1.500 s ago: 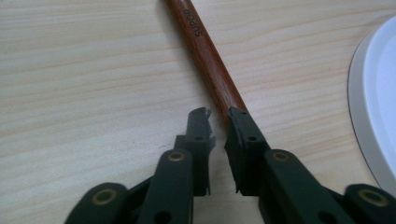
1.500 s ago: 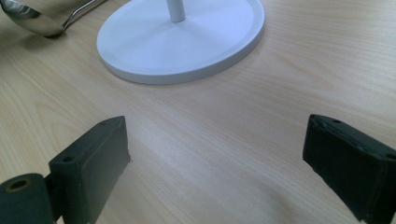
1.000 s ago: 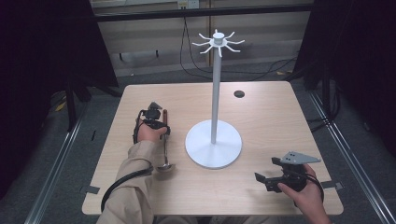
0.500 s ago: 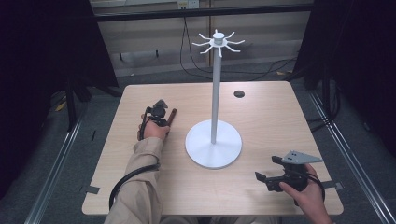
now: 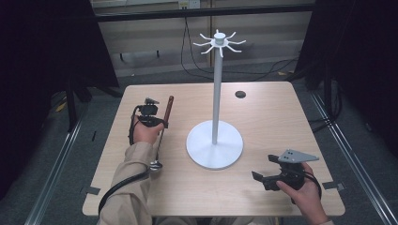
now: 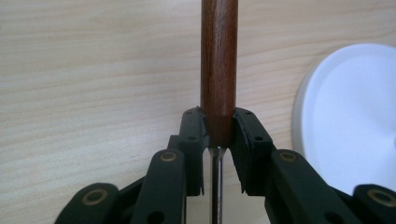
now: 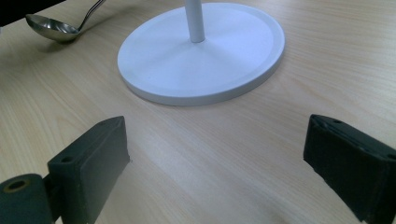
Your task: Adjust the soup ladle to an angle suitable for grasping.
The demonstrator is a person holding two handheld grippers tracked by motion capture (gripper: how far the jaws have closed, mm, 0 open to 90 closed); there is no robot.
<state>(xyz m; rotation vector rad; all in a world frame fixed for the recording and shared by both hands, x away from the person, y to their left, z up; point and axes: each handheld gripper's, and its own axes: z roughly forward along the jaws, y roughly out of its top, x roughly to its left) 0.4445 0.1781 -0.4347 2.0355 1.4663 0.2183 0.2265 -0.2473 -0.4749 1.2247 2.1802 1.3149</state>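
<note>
Now my left gripper (image 5: 159, 121) pinches the ladle (image 5: 162, 136) low on its wooden handle, bowl trailing toward me beside the white stand (image 5: 215, 143); such an end-heavy hold may swivel or slip. My right gripper (image 5: 266, 169) hovers, jaws wide apart.

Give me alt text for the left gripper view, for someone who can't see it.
The left gripper is shut on the ladle's wooden handle, which runs straight up the frame, its thin metal shaft between the black jaws. Behind lies the light wooden table; the stand's round white base sits at right.
</note>
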